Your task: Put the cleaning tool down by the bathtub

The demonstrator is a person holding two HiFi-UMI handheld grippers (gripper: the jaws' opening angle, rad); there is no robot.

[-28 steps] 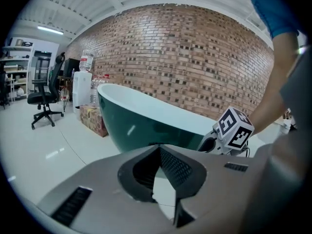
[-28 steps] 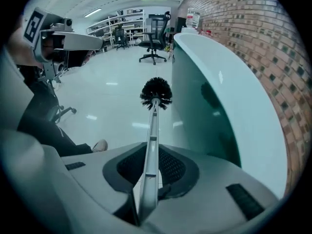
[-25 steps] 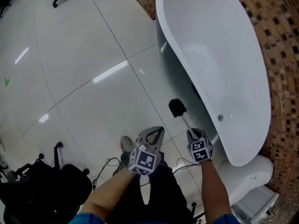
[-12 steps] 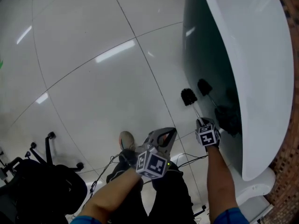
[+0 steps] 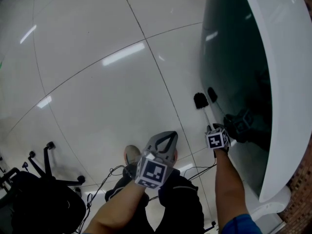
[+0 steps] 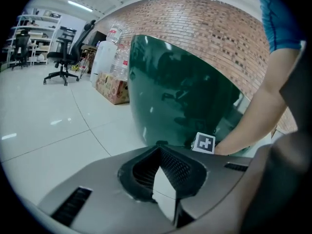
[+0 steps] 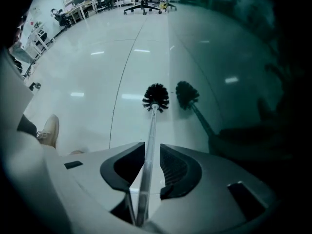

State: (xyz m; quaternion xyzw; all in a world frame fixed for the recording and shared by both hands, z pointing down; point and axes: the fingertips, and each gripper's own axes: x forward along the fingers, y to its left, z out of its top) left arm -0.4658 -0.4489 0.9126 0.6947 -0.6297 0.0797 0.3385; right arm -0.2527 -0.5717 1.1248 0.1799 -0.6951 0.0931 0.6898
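**White tile (image 5: 97, 82), dark-green tub (image 5: 234, 57): brush (image 7: 156, 97) going down where they meet**

L gripper (image 6: 160, 152) sits low centre of the head view, jaws together w/ nothing in them. It's idle and has no part in this put-down. Right of it is the brush. Its black bristle head is down at floor level just beside the tub wall, w/ a mirror twin in the gloss. Can't tell if the bristles actually touch the tile. R gripper (image 7: 152, 147) has the thin pale handle (image 7: 153, 118) running between its jaws, which are opening right now. Slim gaps show either side, so the pads aren't pressing.

Handling, my read: light, stiff thin shaft, springy bristles, prob. smooth plastic, so it may slide or roll once free. Nothing fragile. To retake it I'd grab the shaft mid-length, square across the pads, never the bristles.

Room, left to right:
- **Lower left:** an office chair (image 5: 46, 206), well apart from the brush.
- **Near frame centre:** the wearer's shoe (image 5: 130, 155), also well apart.
- **Upper left to centre:** wide bare tile, so backing the R gripper out leftward and up looks like the free way.
- **Right side:** tight. The tub wall bulges over the floor, its white rim (image 5: 287, 82) overhangs at far right, and the R gripper sits just beside that wall.

Risk as I see it: the handle tips against the tub or skids on the glossy floor.
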